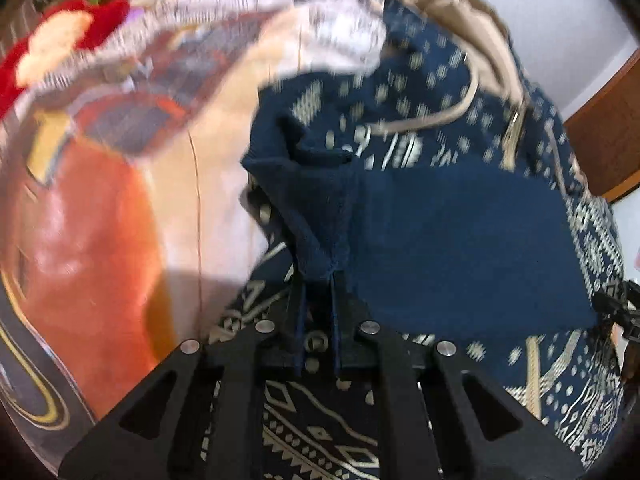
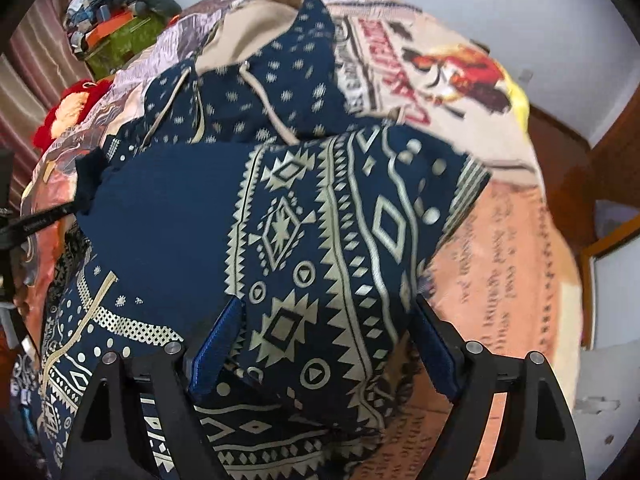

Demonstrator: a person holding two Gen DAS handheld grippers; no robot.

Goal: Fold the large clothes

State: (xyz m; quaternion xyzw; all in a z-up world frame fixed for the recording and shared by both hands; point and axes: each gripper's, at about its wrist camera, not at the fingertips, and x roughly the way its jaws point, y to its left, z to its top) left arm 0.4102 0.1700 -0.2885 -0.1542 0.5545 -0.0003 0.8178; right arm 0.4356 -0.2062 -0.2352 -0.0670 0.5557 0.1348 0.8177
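Black linkage arms fill the bottom of both views. Seen from the left wrist, the left gripper (image 1: 320, 276) has its jaws pressed nearly together, pinching a gathered edge of the navy hoodie (image 1: 460, 232); the plain dark fold hangs from that pinch and spreads to the right of it. This view is smeared by motion.

Only the right wrist view shows the hoodie's cream geometric print sharply: diamonds, zigzag bands, dots and circles. There the right gripper (image 2: 326, 332) stands spread wide, one blue-padded finger (image 2: 214, 344) on each side of a bunched patterned fold (image 2: 320, 240); whether the pads press it I cannot tell. Two beige drawstrings (image 2: 260, 92) hang below the beige-lined hood (image 2: 256, 44), above that fold.

Hoodie and hood lie on a printed bedspread (image 2: 500, 272) in orange and cream. To the right of the hoodie it carries lines of dark script and a red headline, too blurred to read. At far left of the hoodie sits one red plush toy (image 2: 68, 116), with a green box (image 2: 120, 40) above it.
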